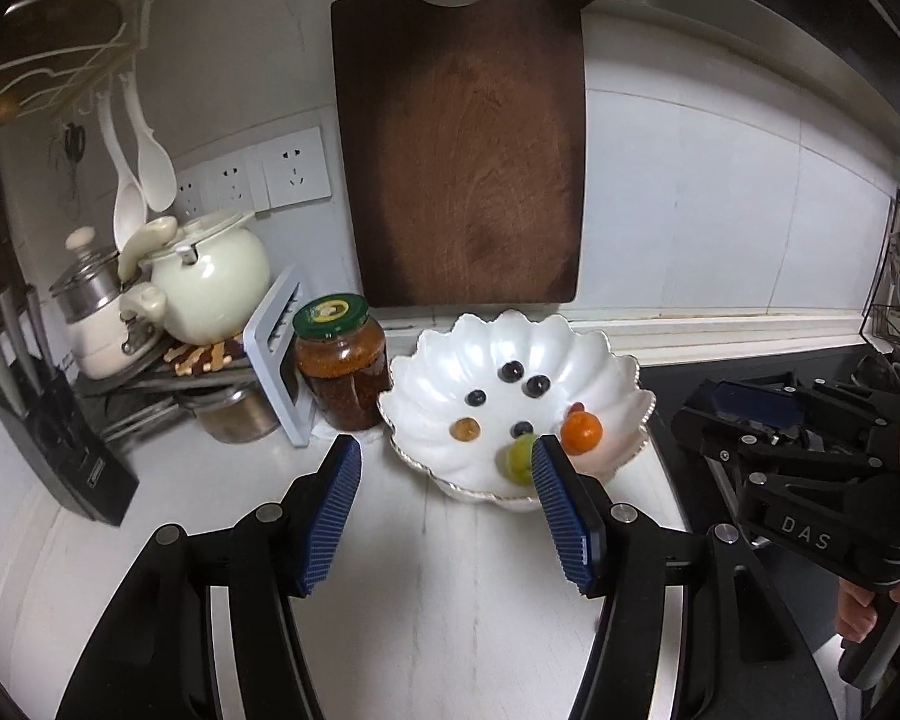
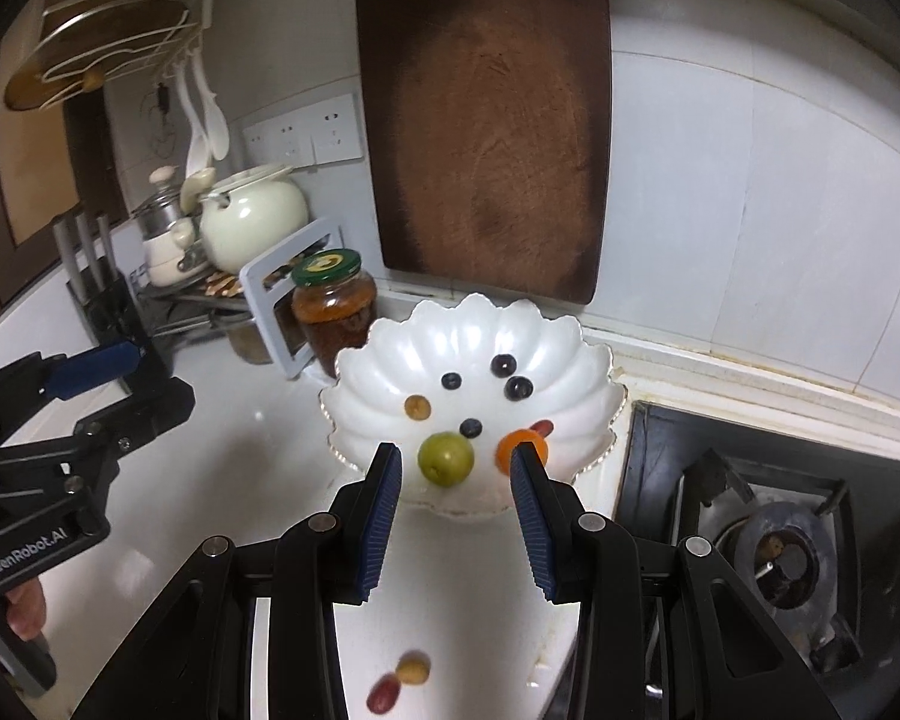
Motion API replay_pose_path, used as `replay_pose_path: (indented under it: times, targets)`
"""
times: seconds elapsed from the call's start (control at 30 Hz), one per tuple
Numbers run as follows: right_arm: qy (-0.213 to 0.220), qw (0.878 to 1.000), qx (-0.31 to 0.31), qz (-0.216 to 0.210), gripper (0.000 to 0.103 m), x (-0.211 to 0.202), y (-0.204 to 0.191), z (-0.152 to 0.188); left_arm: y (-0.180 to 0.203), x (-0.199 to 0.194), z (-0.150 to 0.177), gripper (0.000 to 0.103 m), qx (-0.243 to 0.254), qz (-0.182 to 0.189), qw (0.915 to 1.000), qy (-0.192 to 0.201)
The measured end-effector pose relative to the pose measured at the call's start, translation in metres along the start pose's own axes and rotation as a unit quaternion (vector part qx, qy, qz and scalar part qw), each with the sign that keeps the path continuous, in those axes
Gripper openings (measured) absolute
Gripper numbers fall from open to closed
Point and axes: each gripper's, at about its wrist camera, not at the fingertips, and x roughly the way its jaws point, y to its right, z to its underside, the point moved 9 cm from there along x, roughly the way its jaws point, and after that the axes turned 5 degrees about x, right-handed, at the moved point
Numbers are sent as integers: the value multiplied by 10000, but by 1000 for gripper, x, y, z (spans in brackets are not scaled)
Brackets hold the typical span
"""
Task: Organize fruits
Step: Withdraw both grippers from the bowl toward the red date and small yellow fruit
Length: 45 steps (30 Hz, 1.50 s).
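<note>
While you hold both tools above the white counter (image 1: 438, 570), your left gripper (image 1: 444, 453) has its jaws spread, and nothing is between the blue pads. To its left stands a knife block (image 1: 60, 432), then a rack with a cream kettle (image 1: 210, 276), and a jar with a green lid (image 1: 342, 366) just beside the bowl.

The white scalloped bowl (image 2: 546, 330) sits against the wall under a dark cutting board (image 2: 486, 120). Inside it lie four blueberries (image 2: 519, 387), an amber grape (image 2: 417, 407), a green fruit (image 2: 446, 459), a small orange (image 1: 581, 432) and a reddish grape (image 2: 544, 426) behind the orange.

Your right gripper (image 2: 456, 462) also has its jaws apart, though less wide, and they pinch nothing; the green fruit shows in the gap but lies in the bowl beyond. Two more grapes, one red (image 2: 383, 693) and one yellowish (image 2: 414, 667), lie on the counter below this gripper, touching each other. At the far right is the gas burner (image 2: 780, 552).
</note>
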Motion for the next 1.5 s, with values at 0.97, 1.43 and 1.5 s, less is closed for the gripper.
replay_pose_path:
  times: [0.97, 1.43, 1.5]
  targets:
    - [-58, 9956, -620, -695, 39, -37, 4, 72, 63, -41, 85, 59, -392, 55, 9988, -296]
    - [-558, 9890, -800, -1115, 39, -14, 4, 109, 81, -35, 115, 58, -331, -142, 9990, -270]
    - [-635, 9877, -829, -1162, 39, -10, 4, 115, 86, -33, 119, 58, -292, -122, 9991, -268]
